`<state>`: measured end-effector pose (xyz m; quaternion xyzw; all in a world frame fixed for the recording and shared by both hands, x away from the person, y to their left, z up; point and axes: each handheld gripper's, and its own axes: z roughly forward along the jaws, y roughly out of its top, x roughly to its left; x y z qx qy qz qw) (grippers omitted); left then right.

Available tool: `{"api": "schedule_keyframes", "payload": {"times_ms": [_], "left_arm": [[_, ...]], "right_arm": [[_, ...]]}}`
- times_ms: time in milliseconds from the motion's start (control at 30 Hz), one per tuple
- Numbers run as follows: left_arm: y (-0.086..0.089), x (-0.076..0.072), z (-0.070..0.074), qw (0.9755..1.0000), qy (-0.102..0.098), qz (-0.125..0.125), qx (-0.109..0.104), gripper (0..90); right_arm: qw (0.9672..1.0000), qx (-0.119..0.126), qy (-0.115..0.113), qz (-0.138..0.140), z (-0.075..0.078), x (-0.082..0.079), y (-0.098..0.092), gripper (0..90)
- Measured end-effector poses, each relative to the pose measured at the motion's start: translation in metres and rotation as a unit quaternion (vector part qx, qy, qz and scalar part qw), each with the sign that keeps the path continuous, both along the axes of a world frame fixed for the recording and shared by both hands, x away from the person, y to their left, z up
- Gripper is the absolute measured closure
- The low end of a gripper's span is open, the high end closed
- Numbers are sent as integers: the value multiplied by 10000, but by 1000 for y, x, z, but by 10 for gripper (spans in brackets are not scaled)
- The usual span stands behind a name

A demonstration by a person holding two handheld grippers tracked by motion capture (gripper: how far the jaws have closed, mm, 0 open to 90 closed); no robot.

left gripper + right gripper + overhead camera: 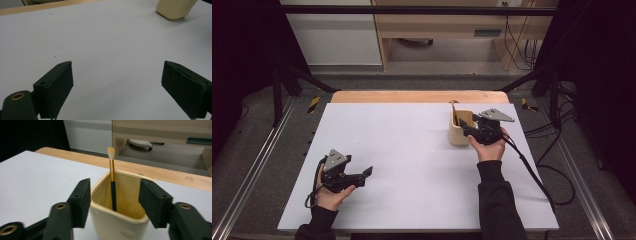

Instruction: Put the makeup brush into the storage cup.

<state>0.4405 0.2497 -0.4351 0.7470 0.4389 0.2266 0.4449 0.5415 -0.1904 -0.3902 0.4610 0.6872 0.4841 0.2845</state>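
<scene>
A cream square cup (pixel 460 131) stands upright on the white table top (pixel 412 165), right of centre. A brush (pixel 112 175) with a black and gold handle and a pale tuft stands in the cup, leaning on its far wall. My right gripper (pixel 467 127) hovers at the cup's near rim. In the right gripper view its jaws stand apart on either side of the cup's mouth (pixel 117 220), gripping nothing. My left gripper (pixel 364 173) rests low at the front left, open wide over bare table (pixel 117 75). The cup (pixel 175 8) lies far off at the top right of the left gripper view.
A wooden strip (pixel 412 96) borders the white top at the back. Beyond it stand a wooden cabinet (pixel 437 25) and floor cables (pixel 522 45). A black cable (pixel 532 175) trails from the right gripper off the table's right side.
</scene>
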Motion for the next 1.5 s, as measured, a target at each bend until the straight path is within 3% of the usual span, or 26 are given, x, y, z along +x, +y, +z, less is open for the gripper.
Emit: {"api": "schedule_keyframes", "payload": {"times_ms": [200,500,667,733,1000,1500], "left_arm": [[0,0,1,10000,-7,-6,-1,97],[0,-1,2,10000,-18,-15,-9,97],[1,-1,2,10000,-29,-16,0,97],[1,-1,2,10000,-26,-21,-5,96],[2,-1,2,10000,-39,-44,-38,92],[4,-1,2,10000,-23,-93,-23,88]], "right_arm": [[9998,30,84,157,0,-21,-3,294],[9988,23,169,465,-1,-47,-5,222],[9979,-107,173,619,-7,-64,-8,126],[9974,-42,198,694,-9,-70,-11,102],[9963,-86,293,804,-21,-87,-22,62],[9962,-100,402,771,-37,-96,-34,55]]}}
